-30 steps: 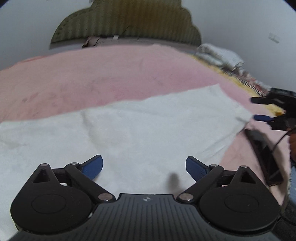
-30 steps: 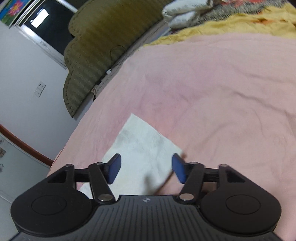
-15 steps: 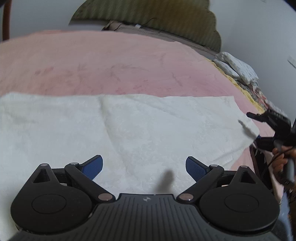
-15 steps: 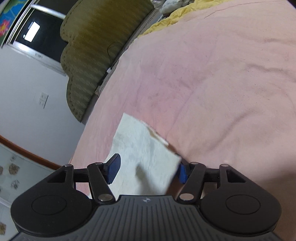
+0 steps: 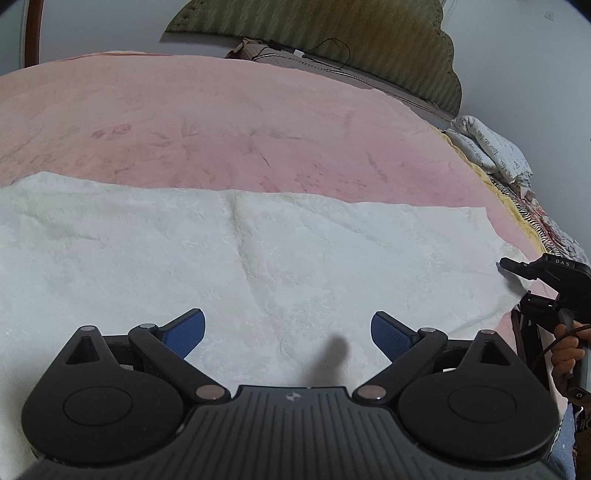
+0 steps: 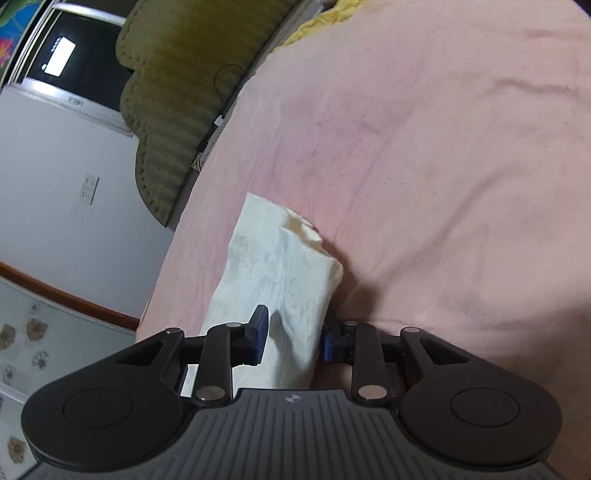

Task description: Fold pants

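White textured pants (image 5: pixel 258 266) lie spread flat across the pink bedsheet (image 5: pixel 221 122), reaching from the left edge of your left wrist view to the near right side of the bed, one crease running down the middle. Your right gripper (image 6: pixel 291 338) is at the right-hand end of the cloth: in the right wrist view a bunched strip of fabric stands between the blue pads (image 6: pixel 260 332), and the jaws are closing on it, though you can't yet call it pinched because the left pad looks just clear of the cloth. Your left gripper (image 5: pixel 288 332) hovers over the middle of the pants, jaws wide apart, nothing between them. Likely step: securing the end corner so you can carry it over for the first fold. Risk one: the fabric is bunched, so you may catch only the top layer and the lower layer stays behind, giving a crooked fold. Risk two: the far pad sits low against the sheet, so you could nip the bedsheet too and drag it along. Risk three: with the left jaws off the cloth, nothing pins the middle, so a pull may slide the whole garment instead of folding it. Headboard (image 5: pixel 351 33) and folded bedding (image 5: pixel 491 147) sit well apart, no obstruction.
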